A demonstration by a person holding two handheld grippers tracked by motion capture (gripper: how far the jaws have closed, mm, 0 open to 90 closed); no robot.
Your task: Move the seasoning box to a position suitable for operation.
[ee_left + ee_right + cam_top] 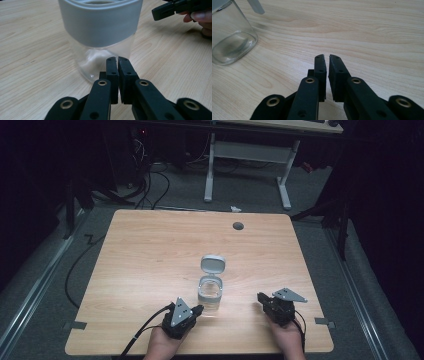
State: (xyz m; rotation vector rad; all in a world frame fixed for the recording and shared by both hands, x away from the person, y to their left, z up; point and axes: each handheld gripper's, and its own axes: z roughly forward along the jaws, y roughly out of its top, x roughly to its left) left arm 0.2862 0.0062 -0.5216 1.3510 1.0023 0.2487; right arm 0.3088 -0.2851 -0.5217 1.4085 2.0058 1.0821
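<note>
A small clear jar (209, 292) with a grey collar stands on the wooden table (150, 250), its hinged grey lid (213, 264) flipped up and back. My left gripper (198, 309) sits just left of the jar's base, jaws together and empty. In the left gripper view the jar (100, 30) looms right ahead of the left gripper (117, 59), close to its glass wall. My right gripper (260, 297) rests to the right of the jar, with a stretch of table between them. In the right gripper view the right gripper (327, 57) is nearly closed on nothing, with the jar (232, 42) off to the upper left.
A dark grommet hole (238, 226) marks the table's far side. Beyond the table stands a white-legged desk (247, 170), with cables (150, 185) on the floor. A black cable (142, 332) trails from the left gripper over the near edge. The right gripper's tip (162, 12) shows past the jar.
</note>
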